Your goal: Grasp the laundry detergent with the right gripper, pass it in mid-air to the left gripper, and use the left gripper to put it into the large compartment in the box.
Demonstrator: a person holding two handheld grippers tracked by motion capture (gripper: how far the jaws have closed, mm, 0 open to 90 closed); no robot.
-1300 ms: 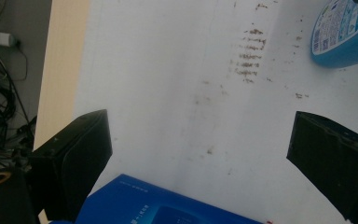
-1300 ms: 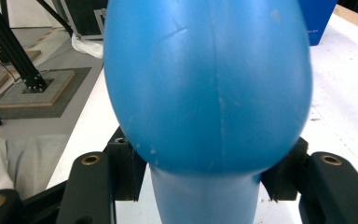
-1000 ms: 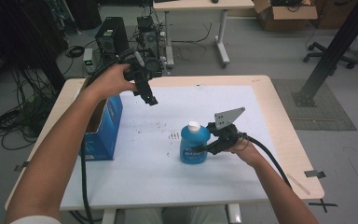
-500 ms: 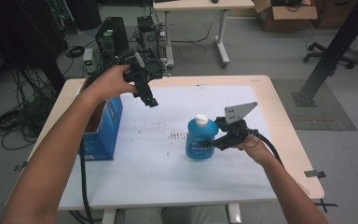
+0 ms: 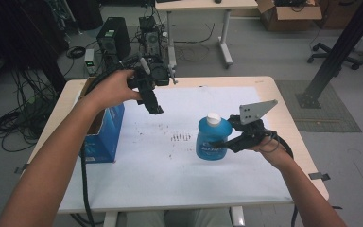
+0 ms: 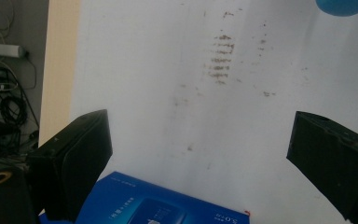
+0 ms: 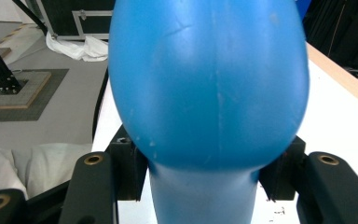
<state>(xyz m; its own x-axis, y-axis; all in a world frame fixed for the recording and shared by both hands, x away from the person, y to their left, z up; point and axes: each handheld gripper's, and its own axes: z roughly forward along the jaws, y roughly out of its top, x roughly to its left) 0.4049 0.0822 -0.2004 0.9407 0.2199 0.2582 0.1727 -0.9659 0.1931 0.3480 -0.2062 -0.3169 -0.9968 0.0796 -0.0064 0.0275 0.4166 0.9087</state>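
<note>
Left tool (image 5: 153, 106) hangs wide open and empty above the blue box (image 5: 105, 132), and over right the other tool (image 5: 234, 137) pinches the blue bottle (image 5: 212, 137) mid-desk (image 5: 179, 189); smooth, likely slippery plastic, best gripped at its narrow waist.

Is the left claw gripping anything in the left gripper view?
No: the left claw has its jaws spread wide with just the white table cover between them, above the blue box.
</note>
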